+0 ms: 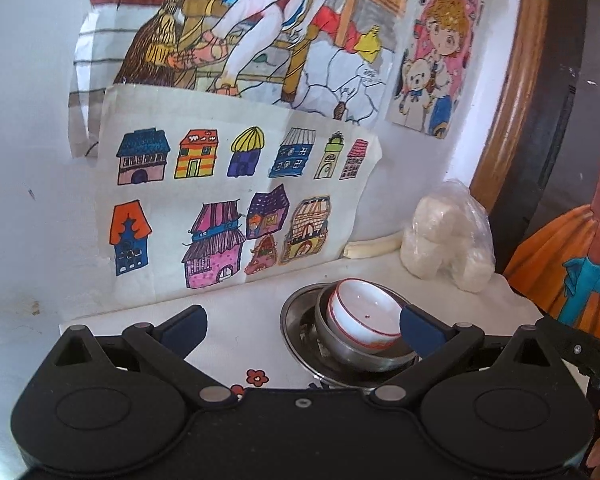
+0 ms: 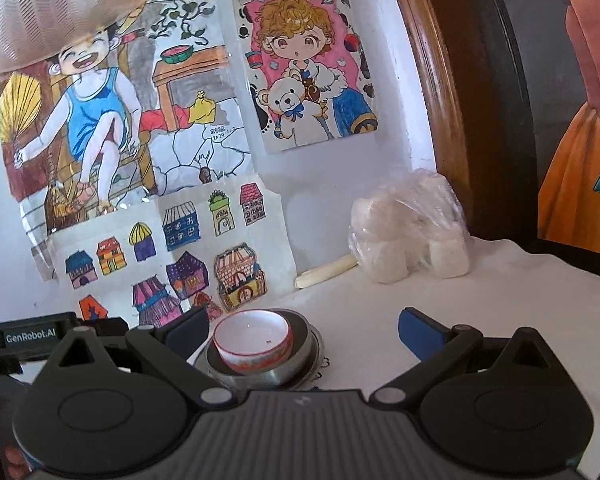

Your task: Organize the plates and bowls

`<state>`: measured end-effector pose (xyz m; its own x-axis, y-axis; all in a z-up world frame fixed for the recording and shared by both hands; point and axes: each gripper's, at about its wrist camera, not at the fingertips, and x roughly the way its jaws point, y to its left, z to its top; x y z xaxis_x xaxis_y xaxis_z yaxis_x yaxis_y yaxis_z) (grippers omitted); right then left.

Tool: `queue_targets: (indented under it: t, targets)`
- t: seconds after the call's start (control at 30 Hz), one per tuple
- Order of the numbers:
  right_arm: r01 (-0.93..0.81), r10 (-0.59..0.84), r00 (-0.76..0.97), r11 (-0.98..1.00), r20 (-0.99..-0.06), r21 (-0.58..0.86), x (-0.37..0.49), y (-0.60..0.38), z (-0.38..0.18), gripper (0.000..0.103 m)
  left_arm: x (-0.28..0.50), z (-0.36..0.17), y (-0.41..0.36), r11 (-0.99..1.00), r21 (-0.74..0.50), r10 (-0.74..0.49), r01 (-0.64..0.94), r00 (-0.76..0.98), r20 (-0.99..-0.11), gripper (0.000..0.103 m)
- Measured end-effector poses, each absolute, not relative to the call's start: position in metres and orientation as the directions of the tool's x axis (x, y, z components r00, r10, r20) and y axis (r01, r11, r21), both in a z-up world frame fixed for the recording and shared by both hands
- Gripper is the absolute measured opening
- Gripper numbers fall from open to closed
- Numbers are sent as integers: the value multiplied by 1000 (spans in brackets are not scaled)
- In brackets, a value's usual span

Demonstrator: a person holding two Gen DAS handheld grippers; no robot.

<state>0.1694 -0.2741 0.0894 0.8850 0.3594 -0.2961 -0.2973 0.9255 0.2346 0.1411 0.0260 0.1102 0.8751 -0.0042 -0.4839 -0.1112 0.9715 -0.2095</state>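
Note:
A small white bowl with a red rim [image 1: 364, 314] sits tilted inside a steel bowl [image 1: 356, 354], which sits on a steel plate [image 1: 296, 320] on the white cloth. My left gripper [image 1: 302, 326] is open and empty, with its right finger beside the stack. In the right wrist view the same white bowl [image 2: 254, 338] rests in the steel bowl [image 2: 296, 364] on the steel plate [image 2: 318, 354]. My right gripper [image 2: 304, 330] is open and empty, above the cloth, with the stack by its left finger.
A bag of white blocks [image 1: 448, 236] [image 2: 408, 228] stands at the back near the wall, with a pale stick [image 2: 326, 272] beside it. Children's drawings [image 1: 228, 200] cover the wall. A framed painting [image 2: 572, 120] stands at the right.

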Motion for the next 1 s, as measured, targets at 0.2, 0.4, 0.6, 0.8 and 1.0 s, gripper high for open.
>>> queue_targets:
  t: [0.2,0.4,0.6,0.8,1.0]
  targets:
    - [-287,343,894,932,-287,219,147,-278,88,103,121,109,20,979,-181,-5,-91,883,-469,102]
    - [-278,333,897,936,-290,215,126,-283,82,103,100,102,14,984,-161,-4,-79,889,-459,102]
    - [-264,323,898,939,-299,222,107,-287,69,103,73,93,10,984,-160,-2,-76,899,-438,102]
    - [-241,290,908,952,-302,189,87,-287,52,103,50,81,5,988,-139,6,-71,906,-424,102]
    - [-238,278,912,957,-301,164,69,-286,37,103,36,68,2,989,-127,19,-81,904,-428,102]
